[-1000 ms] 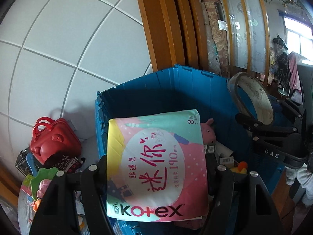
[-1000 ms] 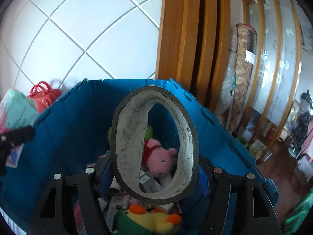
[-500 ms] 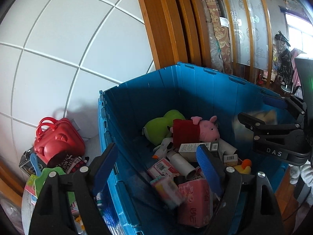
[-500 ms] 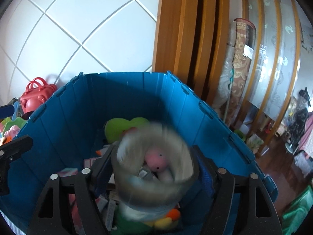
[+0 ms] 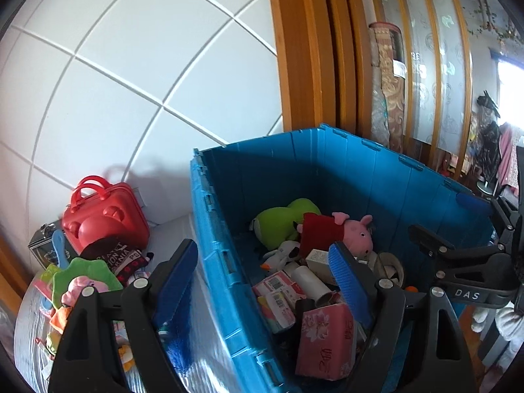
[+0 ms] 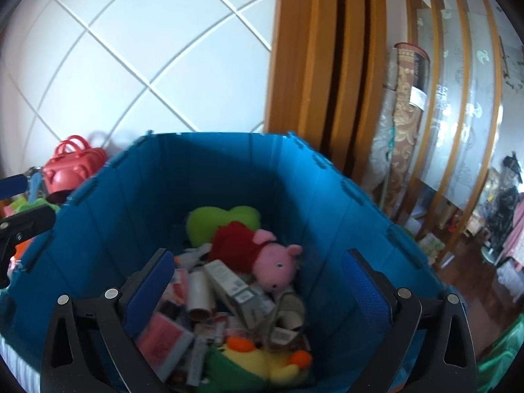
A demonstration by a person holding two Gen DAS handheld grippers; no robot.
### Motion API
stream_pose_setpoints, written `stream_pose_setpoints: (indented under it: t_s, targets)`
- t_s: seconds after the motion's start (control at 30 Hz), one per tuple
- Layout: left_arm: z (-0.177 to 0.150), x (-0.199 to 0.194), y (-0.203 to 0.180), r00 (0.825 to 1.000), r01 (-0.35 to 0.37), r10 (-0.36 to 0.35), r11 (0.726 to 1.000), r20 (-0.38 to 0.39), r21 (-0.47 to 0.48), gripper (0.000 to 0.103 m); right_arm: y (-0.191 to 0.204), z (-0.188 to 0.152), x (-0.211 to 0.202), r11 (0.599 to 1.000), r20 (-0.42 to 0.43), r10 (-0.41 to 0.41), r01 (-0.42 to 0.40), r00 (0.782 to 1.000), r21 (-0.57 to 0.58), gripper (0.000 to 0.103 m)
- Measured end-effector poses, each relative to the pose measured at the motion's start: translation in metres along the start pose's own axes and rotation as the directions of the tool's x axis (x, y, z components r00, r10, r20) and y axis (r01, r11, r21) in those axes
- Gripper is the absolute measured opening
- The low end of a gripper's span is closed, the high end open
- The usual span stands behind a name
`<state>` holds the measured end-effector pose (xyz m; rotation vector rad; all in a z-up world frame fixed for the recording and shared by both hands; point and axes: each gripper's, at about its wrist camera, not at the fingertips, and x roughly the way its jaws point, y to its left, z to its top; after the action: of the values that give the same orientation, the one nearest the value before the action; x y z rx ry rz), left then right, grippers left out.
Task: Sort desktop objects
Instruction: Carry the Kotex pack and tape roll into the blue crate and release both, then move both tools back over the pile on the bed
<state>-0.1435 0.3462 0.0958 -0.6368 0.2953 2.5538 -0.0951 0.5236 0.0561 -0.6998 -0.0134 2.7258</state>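
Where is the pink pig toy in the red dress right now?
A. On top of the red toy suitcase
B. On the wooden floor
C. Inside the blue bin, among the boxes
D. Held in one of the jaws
C: the pig toy lies inside the blue bin, on the pile of boxes.

A white tiled wall [image 5: 137, 75] with pale grout lines fills the upper left of both views. Right of it stands an orange-brown wooden door frame [image 5: 304, 49], then frosted patterned glass panels [image 6: 458, 104] in wooden slats. A rolled patterned rug [image 5: 388, 82] leans upright there. Daylight enters a window [image 5: 511, 68] at far right; dark wooden floor [image 6: 471, 268] shows lower right.
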Motion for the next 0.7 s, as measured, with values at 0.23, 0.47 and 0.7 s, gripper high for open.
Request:
stream_pose_setpoints:
  t_s: [0.23,0.47,0.7]
  targets:
    - [-0.021,-0.032,0.044,0.994,-0.080,0.084,0.995,0.065,-0.054,0.101,0.044,0.010,-0.032,0.996,0.118,0.080,-0.076,0.990,-0.037,0.103]
    - [-0.054,-0.060,0.117,0.983,-0.166,0.174,0.979,0.058,-0.119,0.101,0.110,0.016,-0.048,0.982,0.146,0.186,-0.177,0.972,-0.071,0.103]
    - [-0.104,-0.092,0.221,0.944,-0.325,0.331,0.919,-0.014,-0.224,0.101,0.184,0.012,-0.063,0.961,0.144,0.266,-0.251,0.953,-0.115,0.103]
